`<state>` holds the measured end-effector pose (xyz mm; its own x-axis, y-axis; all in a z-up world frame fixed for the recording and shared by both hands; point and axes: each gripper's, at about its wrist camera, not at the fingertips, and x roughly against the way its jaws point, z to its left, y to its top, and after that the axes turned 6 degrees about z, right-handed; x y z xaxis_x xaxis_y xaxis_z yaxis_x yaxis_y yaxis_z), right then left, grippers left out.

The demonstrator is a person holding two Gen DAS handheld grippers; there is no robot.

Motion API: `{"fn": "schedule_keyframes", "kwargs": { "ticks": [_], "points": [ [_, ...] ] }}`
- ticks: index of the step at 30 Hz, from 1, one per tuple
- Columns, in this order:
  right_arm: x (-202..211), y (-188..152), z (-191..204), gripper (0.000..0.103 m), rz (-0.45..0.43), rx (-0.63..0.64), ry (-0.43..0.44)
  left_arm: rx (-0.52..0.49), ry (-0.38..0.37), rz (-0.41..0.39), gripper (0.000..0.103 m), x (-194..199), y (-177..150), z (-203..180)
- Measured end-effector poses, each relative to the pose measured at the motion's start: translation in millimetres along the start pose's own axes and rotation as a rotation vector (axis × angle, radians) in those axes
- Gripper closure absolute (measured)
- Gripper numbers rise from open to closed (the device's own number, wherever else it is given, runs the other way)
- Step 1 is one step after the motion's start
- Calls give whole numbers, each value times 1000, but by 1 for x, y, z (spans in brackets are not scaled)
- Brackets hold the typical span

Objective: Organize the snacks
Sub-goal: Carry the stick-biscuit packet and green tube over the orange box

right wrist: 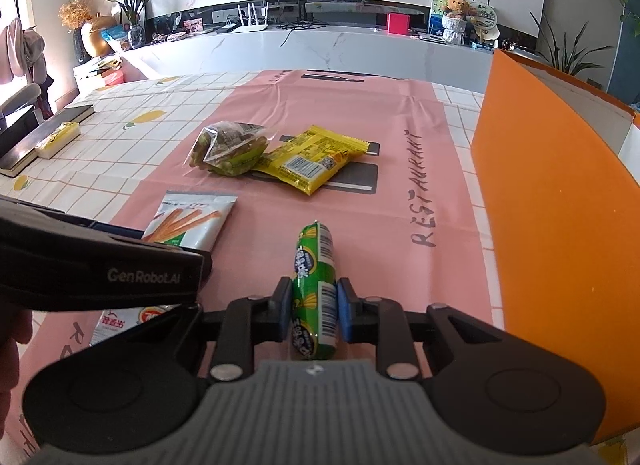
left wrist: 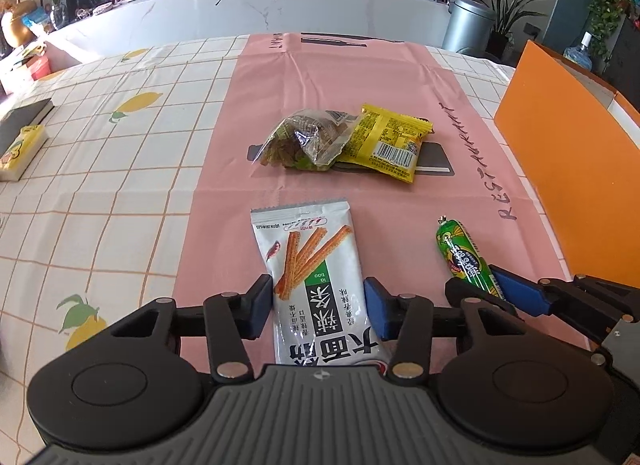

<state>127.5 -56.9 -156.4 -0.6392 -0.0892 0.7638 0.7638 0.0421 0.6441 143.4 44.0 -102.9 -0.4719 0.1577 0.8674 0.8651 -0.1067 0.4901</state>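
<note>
Both grippers engaged on snacks; slip risk on lift.

The right gripper pinches the green sausage stick near one end; the round casing may pivot or slide out. The left gripper flanks the white snack packet lying on the pink mat; pad contact looks marginal, and the flat pouch may buckle.

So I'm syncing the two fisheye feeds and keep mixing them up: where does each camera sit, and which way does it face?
Left wrist view: sits on the left gripper, looking forward and down at the white snack packet between its fingers; the right gripper shows at right.
Right wrist view: sits on the right gripper, shut on the green sausage; the left gripper's body crosses at left.
Both share the pink mat, yellow packet, clear bag and orange box.
</note>
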Motion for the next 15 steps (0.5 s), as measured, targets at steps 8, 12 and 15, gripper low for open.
{"fn": "schedule_keyframes", "kwargs": {
  "ticks": [8, 12, 15],
  "points": [
    [23, -6, -14, 83, -16, -83, 53, -7, -17, -29, 48, 32, -23, 1],
    [49, -8, -10, 83, -59, -45, 71, -18, -20, -68, 48, 55, -29, -4],
    [71, -8, -12, 83, -88, -44, 84, -18, -30, -108, 48, 75, -29, -10]
  ]
}}
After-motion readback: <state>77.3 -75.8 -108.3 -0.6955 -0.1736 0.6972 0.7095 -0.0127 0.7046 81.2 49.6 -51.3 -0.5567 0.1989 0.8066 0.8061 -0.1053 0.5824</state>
